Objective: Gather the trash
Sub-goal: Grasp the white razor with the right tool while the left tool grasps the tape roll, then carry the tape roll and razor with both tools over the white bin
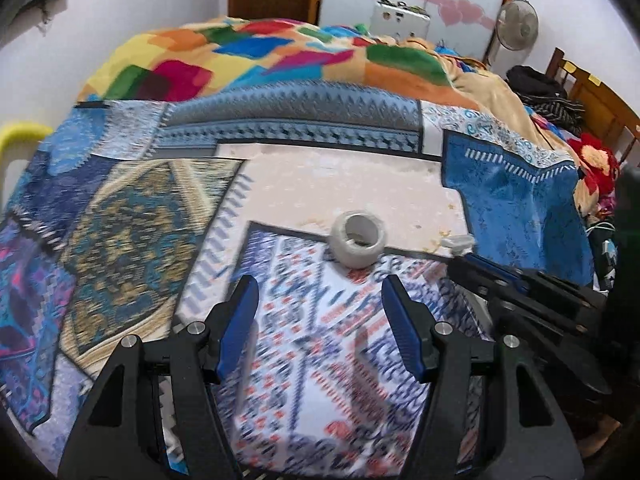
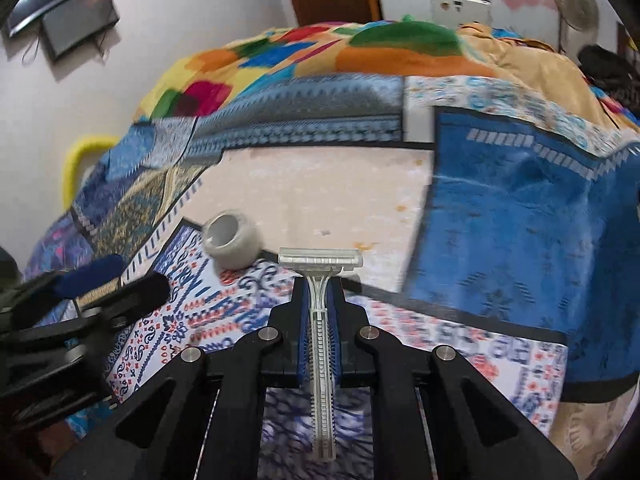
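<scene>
A clear disposable razor point(image 2: 320, 308) is clamped by its handle between the blue pads of my right gripper point(image 2: 320, 284), its head sticking out past the fingertips. A white tape roll point(image 1: 357, 239) lies on the patterned bedsheet point(image 1: 304, 360), just beyond my left gripper point(image 1: 318, 292), whose jaws stand open with nothing between them. The same roll point(image 2: 231, 241) shows left of the razor in the right wrist view. The right gripper point(image 1: 460, 250) reaches in from the right in the left wrist view, with the razor's head point(image 1: 459, 241) at its tip. The left gripper point(image 2: 108, 276) appears at the left edge, blurred.
A crumpled multicoloured blanket point(image 1: 256, 56) fills the far side of the bed. Dark clothes point(image 1: 544, 92) and a red soft thing point(image 1: 596, 160) lie at the right by a wooden headboard point(image 1: 600, 100). A yellow chair back point(image 1: 20, 136) stands at the left. A fan point(image 1: 516, 26) stands behind.
</scene>
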Action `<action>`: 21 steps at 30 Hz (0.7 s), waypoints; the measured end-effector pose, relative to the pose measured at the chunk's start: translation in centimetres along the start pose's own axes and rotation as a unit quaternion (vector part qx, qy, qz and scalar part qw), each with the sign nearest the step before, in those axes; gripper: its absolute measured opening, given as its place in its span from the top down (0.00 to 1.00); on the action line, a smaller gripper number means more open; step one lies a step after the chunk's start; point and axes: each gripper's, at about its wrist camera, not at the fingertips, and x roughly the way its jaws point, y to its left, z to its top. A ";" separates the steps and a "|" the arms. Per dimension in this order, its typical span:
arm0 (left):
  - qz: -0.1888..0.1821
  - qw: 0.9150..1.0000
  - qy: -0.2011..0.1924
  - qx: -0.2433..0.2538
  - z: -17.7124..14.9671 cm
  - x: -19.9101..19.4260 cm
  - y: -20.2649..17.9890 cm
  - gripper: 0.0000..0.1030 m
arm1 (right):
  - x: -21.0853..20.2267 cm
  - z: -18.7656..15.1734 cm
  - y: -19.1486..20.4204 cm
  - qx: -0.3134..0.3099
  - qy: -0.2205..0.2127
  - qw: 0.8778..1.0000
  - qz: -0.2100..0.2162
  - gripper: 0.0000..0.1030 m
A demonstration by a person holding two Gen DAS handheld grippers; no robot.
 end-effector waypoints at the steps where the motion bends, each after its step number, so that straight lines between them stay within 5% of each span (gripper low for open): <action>1: -0.004 1.000 0.004 -0.001 0.3 0.5 -0.2 0.39 | -0.8 0.0 -0.7 0.006 -0.007 1.000 0.001 0.92; 8: -0.003 1.000 0.017 -0.014 2.0 4.1 -1.0 0.39 | -1.9 0.4 -1.6 0.015 -0.022 1.000 -0.001 0.92; 10: -0.001 1.000 0.022 -0.011 2.2 4.9 -1.2 0.46 | -1.7 0.4 -1.5 0.014 -0.020 1.000 -0.004 0.92; 12: -0.001 1.000 0.026 0.001 2.2 5.2 -1.7 0.63 | -1.7 0.4 -1.4 0.014 -0.019 1.000 -0.002 0.92; 21: -0.024 1.000 -0.001 0.011 1.5 -0.1 -2.6 0.64 | -4.8 0.6 0.1 0.006 -0.038 0.999 -0.001 0.92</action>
